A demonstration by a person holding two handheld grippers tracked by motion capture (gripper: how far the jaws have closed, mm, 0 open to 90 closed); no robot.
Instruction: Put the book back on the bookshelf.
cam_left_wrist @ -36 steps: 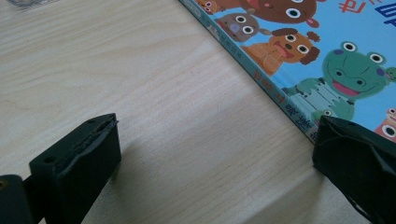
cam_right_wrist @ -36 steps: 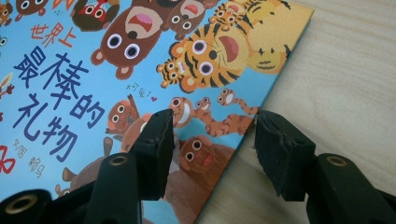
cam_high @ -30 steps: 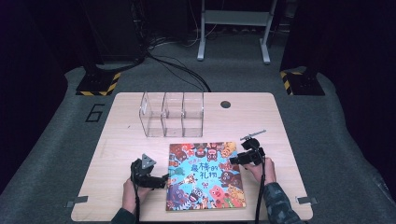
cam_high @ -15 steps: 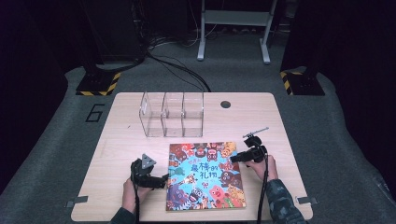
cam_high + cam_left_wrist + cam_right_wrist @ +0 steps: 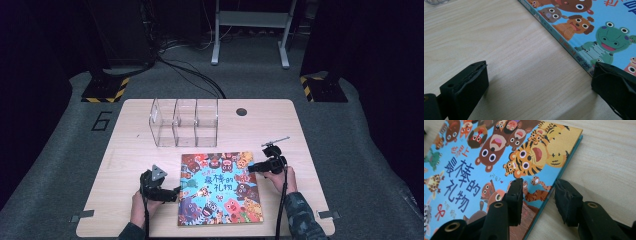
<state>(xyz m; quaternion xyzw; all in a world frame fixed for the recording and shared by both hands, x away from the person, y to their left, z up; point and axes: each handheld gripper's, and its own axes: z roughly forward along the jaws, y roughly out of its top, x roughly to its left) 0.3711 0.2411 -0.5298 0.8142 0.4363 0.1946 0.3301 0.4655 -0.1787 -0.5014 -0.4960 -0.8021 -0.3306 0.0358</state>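
Black right tool (image 5: 537,195) jaws just narrowed astride picture book (image 5: 220,187) edge, left tool (image 5: 536,82) unmoved, spread wide.

Glossy paper book (image 5: 499,157), matt wood table (image 5: 511,50), seemingly

A pale wooden counter (image 5: 130,120) stands on grey carpet (image 5: 55,165) marked with a "6" (image 5: 102,120). Behind it the room is dark, with black cables (image 5: 192,75), a grey metal stand (image 5: 250,30) and striped yellow-black feet (image 5: 106,92).
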